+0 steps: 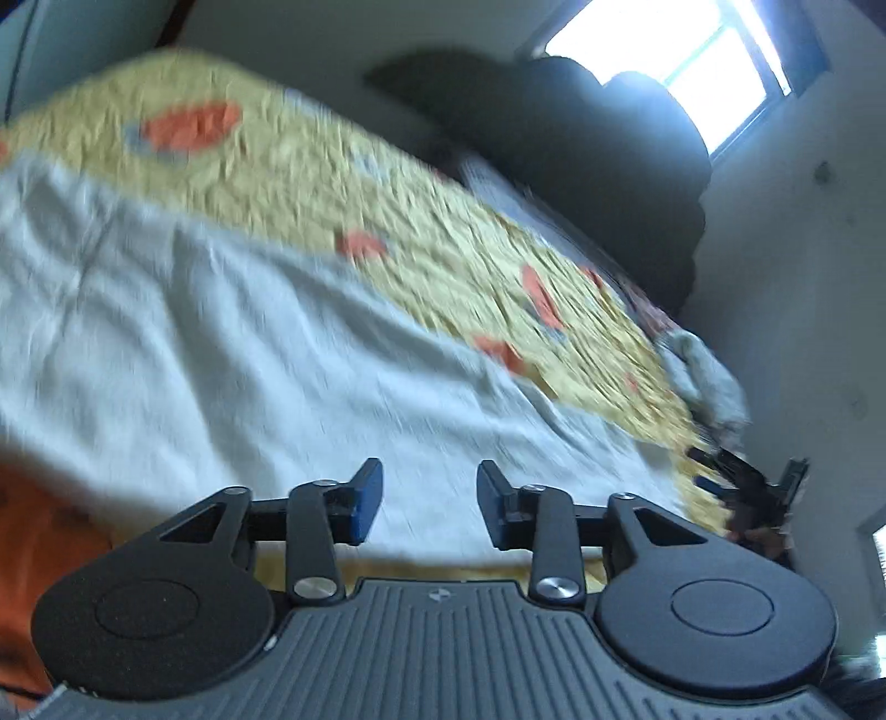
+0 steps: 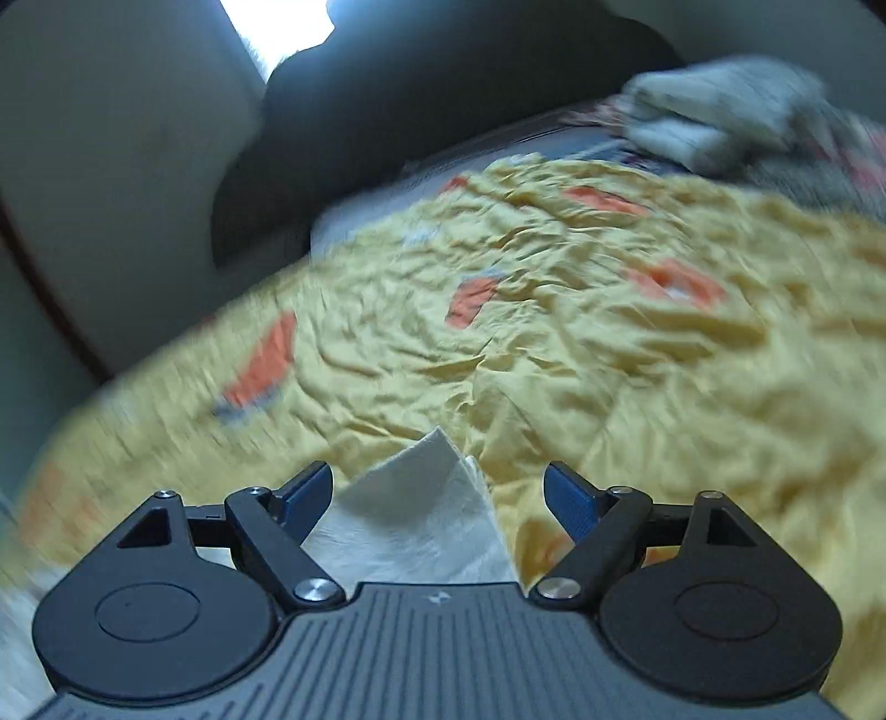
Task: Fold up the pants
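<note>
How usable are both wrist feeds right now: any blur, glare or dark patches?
Left wrist view: the white pants and yellow bedsheet are smeared by motion blur, the window is blown out, and the dark pile below it is silhouetted. Right wrist view: the bedsheet blurs toward the edges, only the open right gripper and the white corner stay sharp.

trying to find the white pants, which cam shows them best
The left wrist view: the white pants spread wide across the yellow bedspread, ahead of the open left gripper. The right wrist view shows only a pointed corner of them between the open right gripper's fingers.
</note>
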